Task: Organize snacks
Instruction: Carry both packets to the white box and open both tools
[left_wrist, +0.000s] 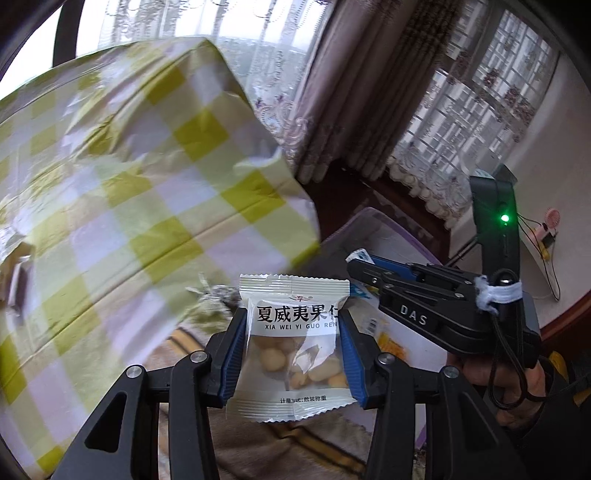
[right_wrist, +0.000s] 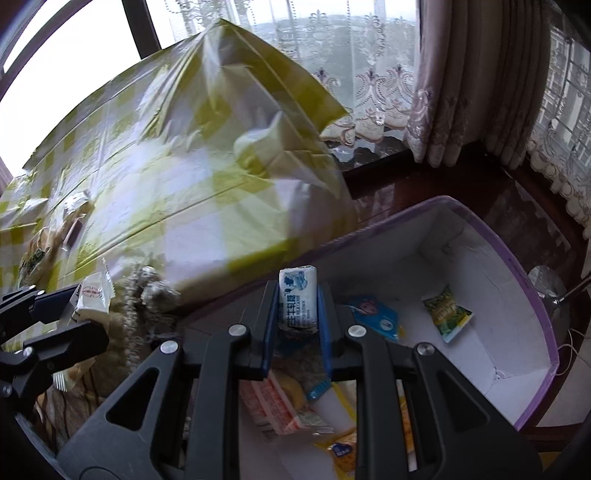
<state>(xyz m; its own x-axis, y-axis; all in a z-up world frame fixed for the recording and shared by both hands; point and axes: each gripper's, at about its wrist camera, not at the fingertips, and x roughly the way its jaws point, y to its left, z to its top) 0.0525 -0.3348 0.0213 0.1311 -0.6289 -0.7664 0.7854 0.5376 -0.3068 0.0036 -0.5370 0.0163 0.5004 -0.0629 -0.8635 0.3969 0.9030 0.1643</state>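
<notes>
Left gripper (left_wrist: 291, 354) is clenched on a nut packet (left_wrist: 291, 347), held in the air beside the checked tablecloth (left_wrist: 147, 184). Right gripper (right_wrist: 297, 306) grasps a milk candy (right_wrist: 298, 297) above the near-left edge of the purple-rimmed box (right_wrist: 532, 306), which contains several snack packets.
</notes>
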